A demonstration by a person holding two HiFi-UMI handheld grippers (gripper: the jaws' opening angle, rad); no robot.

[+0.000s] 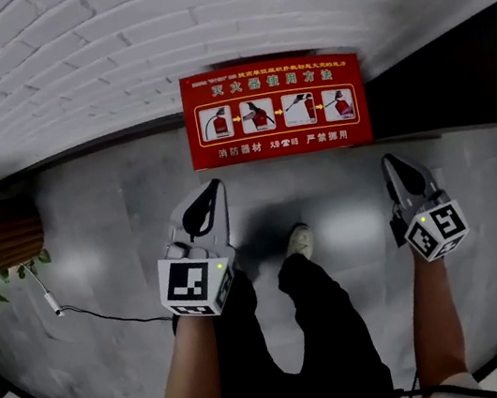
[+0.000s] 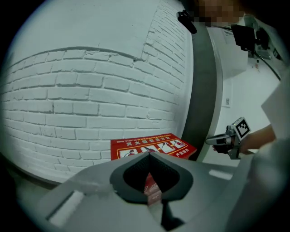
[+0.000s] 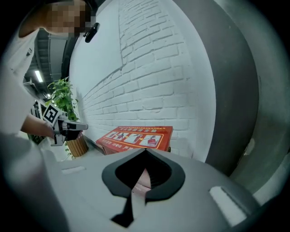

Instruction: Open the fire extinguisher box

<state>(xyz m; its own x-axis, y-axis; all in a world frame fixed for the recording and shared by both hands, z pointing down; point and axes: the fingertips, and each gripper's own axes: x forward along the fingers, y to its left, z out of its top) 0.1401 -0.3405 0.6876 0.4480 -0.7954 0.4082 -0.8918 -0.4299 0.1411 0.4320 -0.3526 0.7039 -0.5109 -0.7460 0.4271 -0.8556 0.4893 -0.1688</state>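
Observation:
The red fire extinguisher box (image 1: 276, 109) stands on the floor against the white brick wall, its lid with picture instructions down. My left gripper (image 1: 217, 185) hovers shut and empty just short of the box's lower left corner. Over on the other side, my right gripper (image 1: 389, 162) is also shut and empty, off the box's lower right corner. Neither touches the box. In the left gripper view the box (image 2: 152, 146) lies beyond the closed tips (image 2: 148, 154), with the right gripper (image 2: 210, 141) out to the side. The right gripper view shows the box (image 3: 136, 135) ahead of its tips (image 3: 145, 152).
A potted plant in a ribbed brown pot (image 1: 9, 233) stands at the left by the wall, with a thin cable (image 1: 88, 312) on the grey floor. A dark wall panel (image 1: 455, 71) runs right of the box. The person's shoe (image 1: 300, 241) is between the grippers.

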